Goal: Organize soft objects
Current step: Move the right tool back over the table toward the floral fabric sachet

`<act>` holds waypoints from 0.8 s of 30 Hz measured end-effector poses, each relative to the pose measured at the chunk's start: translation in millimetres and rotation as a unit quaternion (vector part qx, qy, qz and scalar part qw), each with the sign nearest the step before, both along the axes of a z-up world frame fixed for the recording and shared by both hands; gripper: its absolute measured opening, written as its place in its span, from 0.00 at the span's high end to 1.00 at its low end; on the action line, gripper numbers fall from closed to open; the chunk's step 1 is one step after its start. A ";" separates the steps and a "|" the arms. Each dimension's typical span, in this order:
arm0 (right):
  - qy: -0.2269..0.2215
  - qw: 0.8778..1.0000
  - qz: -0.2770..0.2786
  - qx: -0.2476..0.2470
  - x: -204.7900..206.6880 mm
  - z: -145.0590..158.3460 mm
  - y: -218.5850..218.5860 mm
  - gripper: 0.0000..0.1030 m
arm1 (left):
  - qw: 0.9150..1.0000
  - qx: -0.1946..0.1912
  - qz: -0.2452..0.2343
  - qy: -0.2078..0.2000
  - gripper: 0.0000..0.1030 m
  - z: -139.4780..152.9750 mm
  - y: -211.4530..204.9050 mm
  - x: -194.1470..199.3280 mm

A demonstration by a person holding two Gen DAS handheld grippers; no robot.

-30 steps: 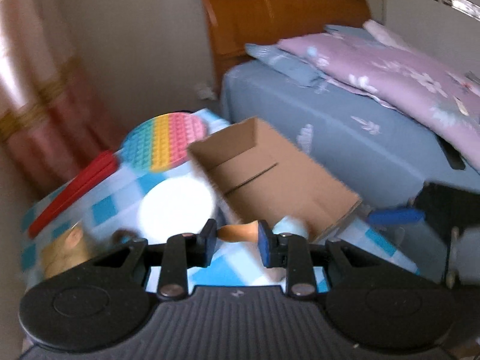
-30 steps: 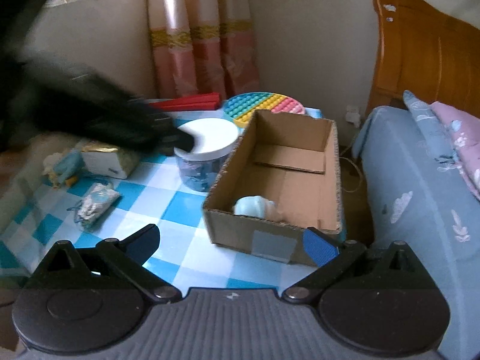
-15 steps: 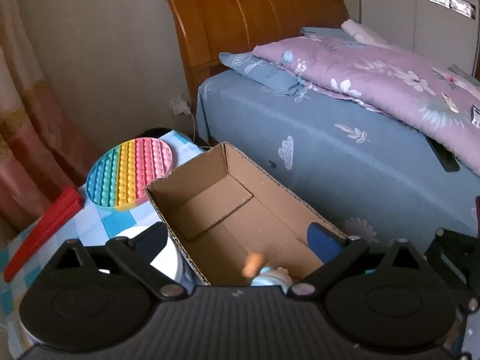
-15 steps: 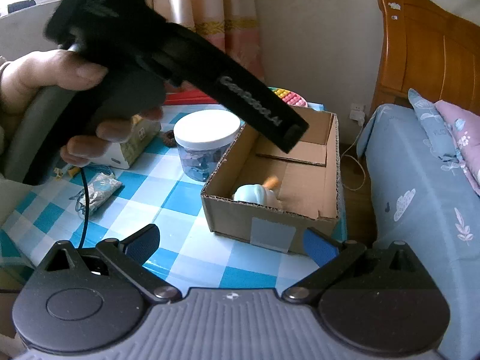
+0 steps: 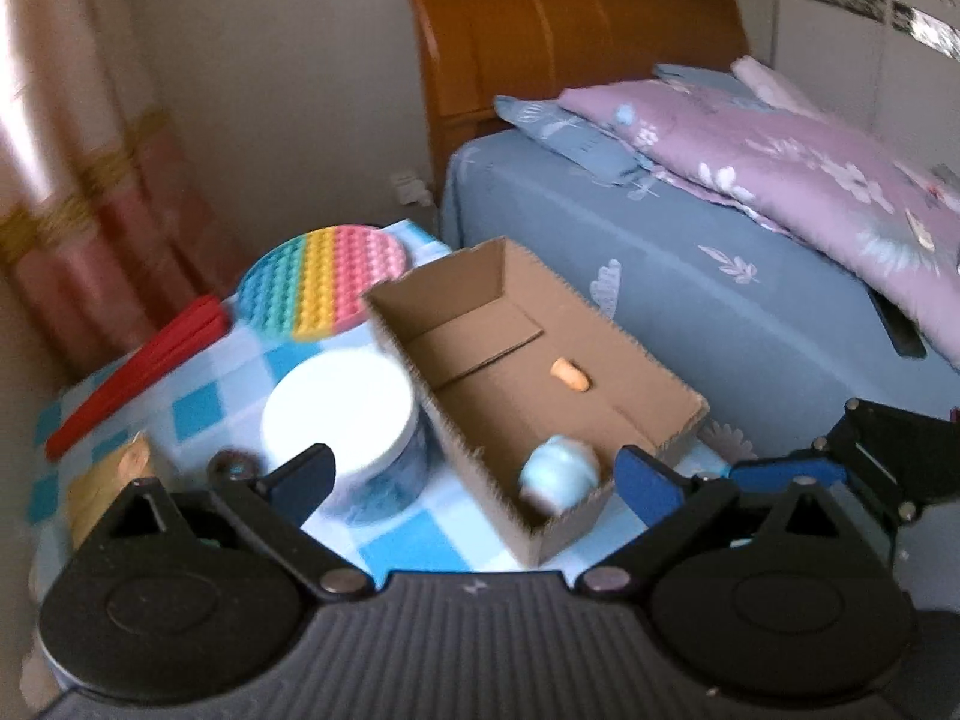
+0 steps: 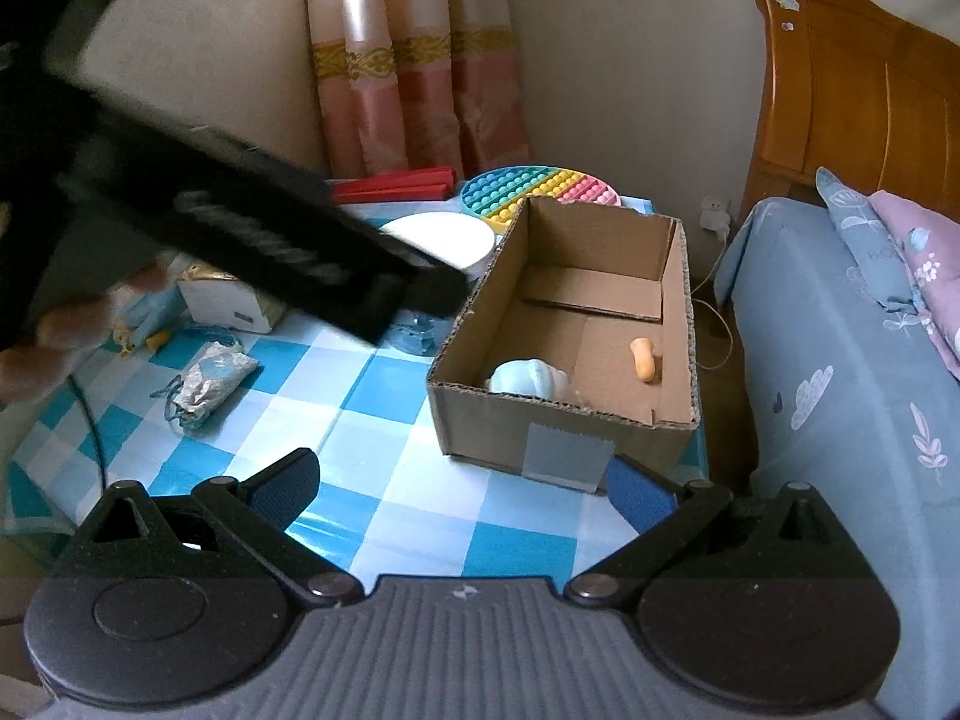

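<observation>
A corrugated cardboard box (image 6: 576, 348) is sitting open on the glossy blue-and-white checked tablecloth (image 6: 372, 420), a grey tape patch on its near wall. Inside, a rounded pale-blue soft toy (image 6: 528, 378) is lying against the near wall at about 7 o'clock of the box floor, and a small orange finger-shaped soft piece (image 6: 643, 359) is resting toward 3 o'clock, its long axis running roughly along the box's length.

The left gripper (image 5: 474, 480) is hovering with fingers spread wide, nothing between them; the right gripper (image 6: 462, 483) is likewise gaping wide and empty.

Around the box — a white-lidded clear jar (image 5: 348, 420) at 9 o'clock, a bumpy rainbow pop-it disc (image 6: 540, 192) at 11 o'clock, red strips (image 6: 396, 185) and a crinkled drawstring pouch (image 6: 210, 381).
</observation>
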State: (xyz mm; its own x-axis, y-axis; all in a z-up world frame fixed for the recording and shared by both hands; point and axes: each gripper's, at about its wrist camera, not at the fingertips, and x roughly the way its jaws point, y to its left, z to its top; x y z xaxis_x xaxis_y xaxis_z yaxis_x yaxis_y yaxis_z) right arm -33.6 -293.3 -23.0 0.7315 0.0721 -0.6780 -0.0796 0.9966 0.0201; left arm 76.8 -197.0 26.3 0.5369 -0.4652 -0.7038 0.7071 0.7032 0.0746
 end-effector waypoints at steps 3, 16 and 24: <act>0.000 1.000 0.003 -0.001 -2.5 0.3 5.0 0.00 | 0.999 -0.011 0.032 0.003 0.03 2.0 22.4 -8.6; 0.016 1.000 0.024 -0.007 -5.8 -9.7 29.3 0.00 | 0.979 -0.024 0.201 0.004 0.03 -31.3 141.4 -41.1; 0.027 0.998 0.047 -0.007 -1.6 -29.9 46.6 0.00 | 0.968 -0.035 0.248 0.008 0.03 -61.8 175.0 -57.0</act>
State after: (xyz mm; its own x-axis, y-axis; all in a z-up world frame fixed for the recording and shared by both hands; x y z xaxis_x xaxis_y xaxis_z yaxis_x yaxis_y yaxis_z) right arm -35.3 -246.7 -52.9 0.6840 0.1290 -0.7180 -0.1721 0.9850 0.0131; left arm 19.8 -22.1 -35.5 0.6957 -0.1994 -0.6901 0.2822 0.9593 0.0073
